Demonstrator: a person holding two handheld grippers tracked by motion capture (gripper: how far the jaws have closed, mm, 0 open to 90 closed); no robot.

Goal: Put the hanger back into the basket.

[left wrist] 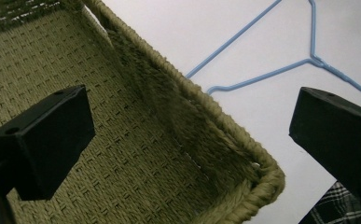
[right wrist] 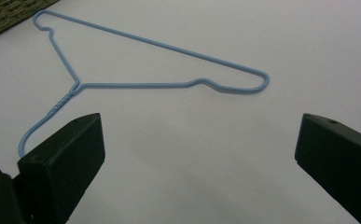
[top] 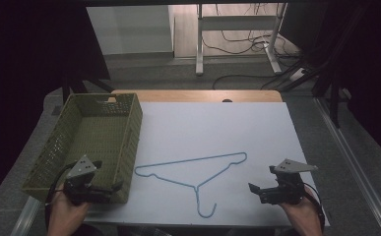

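Nearest the person, two grippers sit at the desk's front edge, one in each hand. The left gripper (top: 95, 188) hangs over the near right corner of the basket (top: 129, 147), jaws spread wide and holding nothing; in the left gripper view one jaw is over the woven floor inside and the other is outside, above the white surface, with the basket's rim corner between them. The right gripper (top: 258, 191) is at the front right of the desk (top: 257, 128), also released and empty, its jaws wide apart over bare white surface in the right gripper view.

Between the two grippers lies one light blue wire hanger (top: 198, 169), flat on the white top, its hook pointing toward the front edge and its long bar running away to the right. Its left shoulder comes close to the basket's right wall; whether they touch cannot be told. The hanger's right end is well apart from the right gripper.

Farther back there is one olive woven basket, rectangular, its left side overhanging the desk's left edge. The white top beyond the hanger lies open to the far wooden edge.
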